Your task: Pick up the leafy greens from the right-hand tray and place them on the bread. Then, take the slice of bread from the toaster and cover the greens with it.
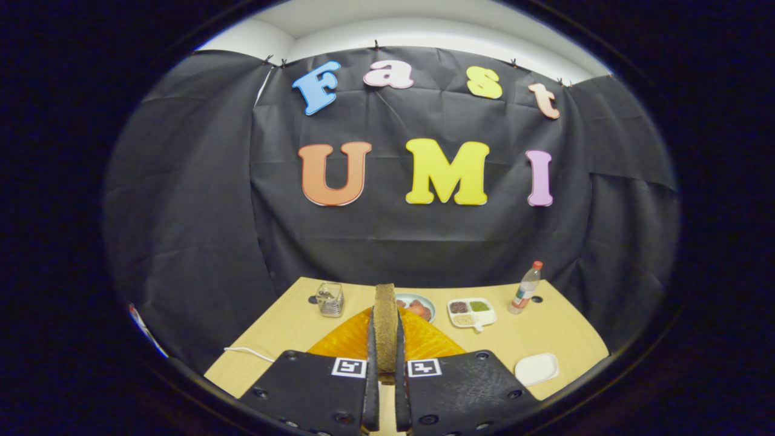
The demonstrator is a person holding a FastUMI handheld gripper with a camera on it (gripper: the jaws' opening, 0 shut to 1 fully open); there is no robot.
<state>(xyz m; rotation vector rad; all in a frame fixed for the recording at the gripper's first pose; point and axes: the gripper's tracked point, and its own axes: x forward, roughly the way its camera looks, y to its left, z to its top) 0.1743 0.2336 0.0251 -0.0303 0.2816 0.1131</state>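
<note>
Right then, my fingers [385,378] were pinching the slice of bread [385,327] between them, holding it upright on its edge at the lower middle of the frame, its brown crust facing me and its top rising above the fingertips. Both fingers pressed on its flat sides, with only the thickness of the slice between them.

Behind and beneath the bread lay an orange mat [424,340], glossy and ribbed, spread on the pale wooden worktop [290,330]. Past the mat, just right of the bread's top, sat a round light-blue plate [424,301] with reddish pieces in it; what they were I could not tell. To the right of that plate stood a white divided tray [487,316] with three compartments: a dark brown heap in the left one, a green heap in the right one, and a pale grainy heap in the nearer one.

Left of the bread, towards the back of the worktop, stood a small silvery toaster [330,300]; whether it held anything I could not make out. At the right rear stood a clear bottle [525,289] with a red cap, upright. A shallow white dish [536,369] lay near the worktop's front right edge, beside my right finger. A thin white cable [249,352] trailed over the worktop at the lower left.
</note>
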